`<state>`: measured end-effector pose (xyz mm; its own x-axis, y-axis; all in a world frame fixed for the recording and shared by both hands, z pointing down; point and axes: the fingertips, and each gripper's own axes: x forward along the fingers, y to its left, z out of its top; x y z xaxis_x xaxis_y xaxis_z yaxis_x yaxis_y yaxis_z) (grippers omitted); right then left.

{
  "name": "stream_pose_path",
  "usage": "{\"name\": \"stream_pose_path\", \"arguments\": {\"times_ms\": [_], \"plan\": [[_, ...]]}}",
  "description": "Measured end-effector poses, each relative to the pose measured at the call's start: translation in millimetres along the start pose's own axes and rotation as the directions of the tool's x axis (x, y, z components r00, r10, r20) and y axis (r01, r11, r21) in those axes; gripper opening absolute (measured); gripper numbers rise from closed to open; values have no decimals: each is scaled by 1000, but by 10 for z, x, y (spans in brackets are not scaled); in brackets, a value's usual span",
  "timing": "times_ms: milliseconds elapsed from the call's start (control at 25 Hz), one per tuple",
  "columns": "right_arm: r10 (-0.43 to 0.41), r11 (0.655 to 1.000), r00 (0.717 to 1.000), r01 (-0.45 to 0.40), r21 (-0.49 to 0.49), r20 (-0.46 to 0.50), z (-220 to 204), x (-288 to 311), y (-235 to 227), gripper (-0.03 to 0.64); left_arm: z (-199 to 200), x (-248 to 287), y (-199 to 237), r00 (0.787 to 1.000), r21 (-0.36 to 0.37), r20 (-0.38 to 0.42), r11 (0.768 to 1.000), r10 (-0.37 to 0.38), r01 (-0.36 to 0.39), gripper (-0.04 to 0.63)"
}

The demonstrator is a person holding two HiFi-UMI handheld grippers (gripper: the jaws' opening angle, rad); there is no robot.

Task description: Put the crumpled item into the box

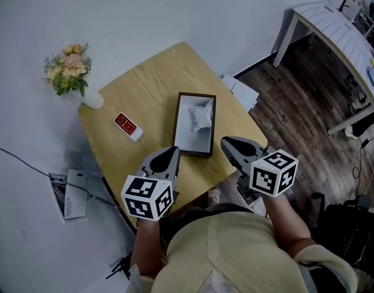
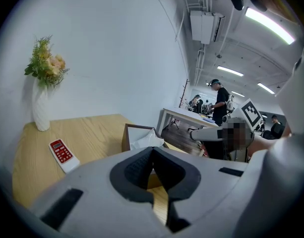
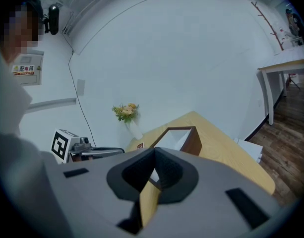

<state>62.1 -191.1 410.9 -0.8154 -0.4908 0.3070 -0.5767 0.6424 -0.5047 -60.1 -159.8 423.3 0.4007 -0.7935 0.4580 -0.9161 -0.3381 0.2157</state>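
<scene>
Inside the box, toward its far end, the crumpled item already sits. The left hand-held gripper and right hand-held gripper flank the box's near end, jaws pressed together, empty, about equally close.

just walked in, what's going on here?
A person holds a gripper in each hand above the near edge of the wooden table. The left gripper and the right gripper are both shut and empty. The crumpled white item already lies inside the open box, just beyond the grippers. A red remote and a vase of flowers sit off to the left.
</scene>
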Motion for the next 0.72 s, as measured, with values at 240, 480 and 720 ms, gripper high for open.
{"name": "stream_pose_path", "arguments": {"times_ms": [240, 480, 720], "plan": [[-8, 1000, 1000, 8, -9, -2, -15, -22, -14, 28, -45, -33, -12, 1000, -3, 0, 1000, 7, -7, 21], [-8, 1000, 1000, 7, -13, -6, -16, -17, -7, 28, -90, -59, 11, 1000, -11, -6, 1000, 13, -13, 21], [-9, 1000, 1000, 9, -14, -6, -19, -32, -14, 28, -78, -69, 16, 1000, -10, -2, 1000, 18, -18, 23]]}}
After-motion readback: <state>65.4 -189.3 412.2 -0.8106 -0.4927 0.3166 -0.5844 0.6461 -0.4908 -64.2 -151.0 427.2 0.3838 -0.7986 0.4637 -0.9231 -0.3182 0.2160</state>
